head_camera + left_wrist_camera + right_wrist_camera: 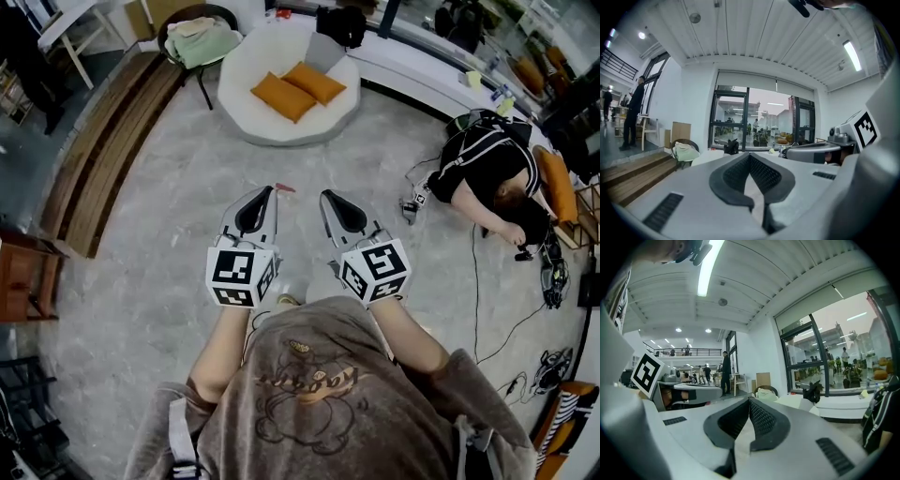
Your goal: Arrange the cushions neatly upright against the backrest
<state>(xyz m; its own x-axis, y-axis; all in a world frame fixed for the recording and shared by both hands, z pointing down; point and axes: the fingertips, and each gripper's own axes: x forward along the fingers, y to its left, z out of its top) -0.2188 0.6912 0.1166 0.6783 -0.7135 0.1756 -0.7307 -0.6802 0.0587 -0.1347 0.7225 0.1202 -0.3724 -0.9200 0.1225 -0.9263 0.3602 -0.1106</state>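
Note:
Two orange cushions point(283, 97) point(316, 82) lie flat on a round white sofa point(246, 117) at the far middle of the head view. A grey cushion point(323, 53) leans at the sofa's back. My left gripper point(272, 190) point(750, 154) and right gripper point(324, 195) point(750, 400) are held side by side above the stone floor, well short of the sofa. Both point toward it. Both are shut with nothing between the jaws. In the two gripper views the cushions are hidden behind the jaws.
A chair with green cloth point(202, 39) stands left of the sofa, and a black bag point(340, 23) sits behind it. Wooden steps point(98, 155) run along the left. A person in black point(487, 169) crouches on the floor at the right among cables point(476, 281).

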